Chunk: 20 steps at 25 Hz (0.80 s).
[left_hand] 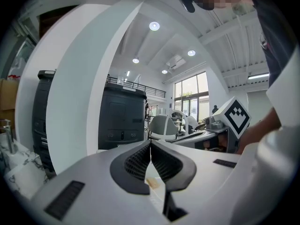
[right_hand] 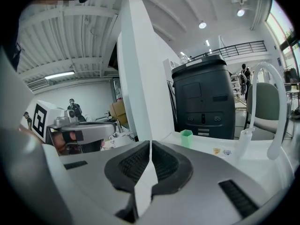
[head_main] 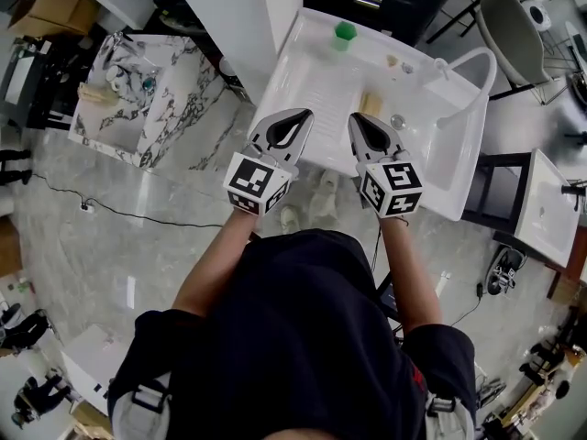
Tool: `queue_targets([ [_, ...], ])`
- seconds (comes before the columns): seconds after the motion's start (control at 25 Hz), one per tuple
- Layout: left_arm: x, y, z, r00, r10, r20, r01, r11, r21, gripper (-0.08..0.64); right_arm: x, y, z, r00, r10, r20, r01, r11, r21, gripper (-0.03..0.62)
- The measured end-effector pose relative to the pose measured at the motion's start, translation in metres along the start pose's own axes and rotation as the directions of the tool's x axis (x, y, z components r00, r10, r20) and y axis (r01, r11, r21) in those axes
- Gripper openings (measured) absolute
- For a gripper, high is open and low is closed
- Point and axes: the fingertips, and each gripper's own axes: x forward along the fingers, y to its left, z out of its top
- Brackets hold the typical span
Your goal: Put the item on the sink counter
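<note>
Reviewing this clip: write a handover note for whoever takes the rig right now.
Left tool: shut, empty.
Right tool: shut, empty.
Both hang above the white sink counter's near edge.
On it: green hexagonal plastic cup at the far end, small tan block by the right tool.
Nothing held; which item is meant is unclear.
Left: confirm the item, place it if needed.

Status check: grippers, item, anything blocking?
Left gripper and right gripper both shut, empty, at the sink counter near edge. Green cup and tan block sit on counter. Nothing in the way.
</note>
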Motion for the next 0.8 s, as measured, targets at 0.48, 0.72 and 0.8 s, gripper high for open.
queue_targets([
  [0.48,-0.046,-0.018,0.005,0.999,-0.037,0.037,0.037,0.999,0.013,0.015,-0.032,0.044,0.000,0.999,-0.033,0.036,0.034,0.999,-0.027,0.038],
  [0.72,-0.057,-0.023,0.007,0.997,-0.049,0.055,0.048,0.999,0.010,0.015,-0.041,0.054,0.000,0.998,-0.047,0.044,0.048,0.998,-0.035,0.039],
  [0.8,-0.057,-0.025,0.007,0.997,-0.052,0.052,0.051,0.999,0.011,0.015,-0.043,0.054,0.000,0.998,-0.053,0.045,0.054,0.998,-0.030,0.039],
])
